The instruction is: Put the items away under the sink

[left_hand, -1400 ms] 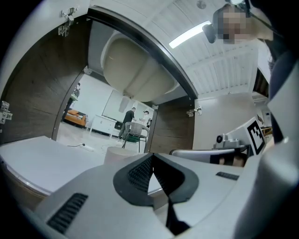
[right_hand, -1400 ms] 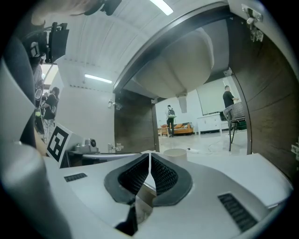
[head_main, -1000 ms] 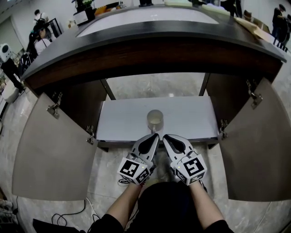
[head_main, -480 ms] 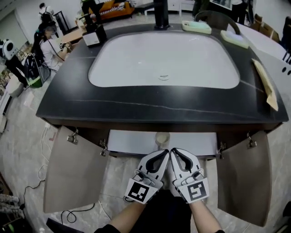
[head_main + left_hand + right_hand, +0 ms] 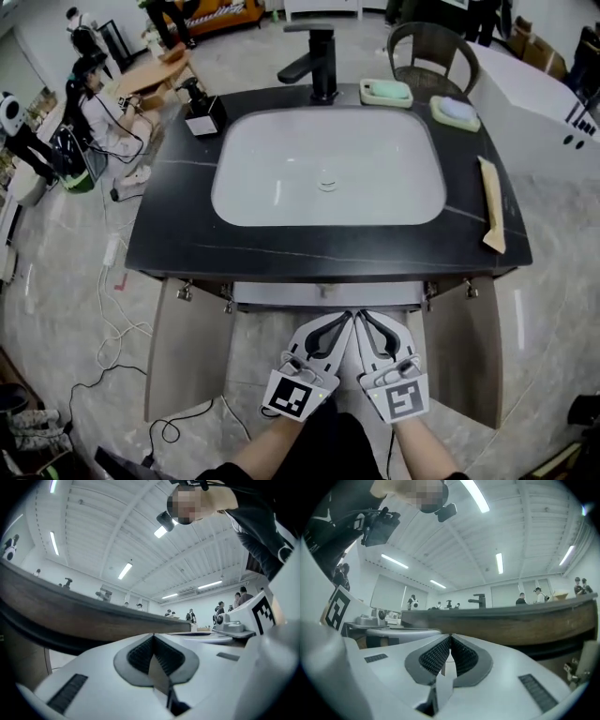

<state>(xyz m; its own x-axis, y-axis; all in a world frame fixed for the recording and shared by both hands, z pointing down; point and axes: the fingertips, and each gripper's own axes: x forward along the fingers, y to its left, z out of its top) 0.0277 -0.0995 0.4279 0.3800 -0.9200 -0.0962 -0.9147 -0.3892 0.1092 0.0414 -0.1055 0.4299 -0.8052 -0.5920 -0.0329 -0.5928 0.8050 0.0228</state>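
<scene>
— What's in front of me?
— You stand over a dark counter (image 5: 178,253) on a pale floor (image 5: 56,309). A white sink (image 5: 328,169) fills the middle of it. Below the front edge, both cabinet doors hang wide open. The left door (image 5: 183,352) and the right door (image 5: 464,352) are swung out toward you. A chair (image 5: 431,47) stands behind the counter, at the back right.

— And the space under the sink?
— Only a thin strip of the shelf (image 5: 281,294) shows between the doors, tucked under the counter's lip. I cannot tell what stands on it.

— Where are my hands?
— Your left hand-held gripper (image 5: 343,321) and right hand-held gripper (image 5: 364,319) sit side by side just in front of that strip, their tips almost meeting. Each one's own view shows its jaws pressed together with nothing between them. Both face the counter's front edge.

— What sits on top?
— A black faucet (image 5: 319,56) rises behind the sink. To its right lies a green dish (image 5: 386,91), and a second dish (image 5: 455,112) lies nearer the back right corner. A dispenser (image 5: 202,114) stands at the back left corner. A tan strip (image 5: 491,217) lies along the right edge, well apart from the rest.
</scene>
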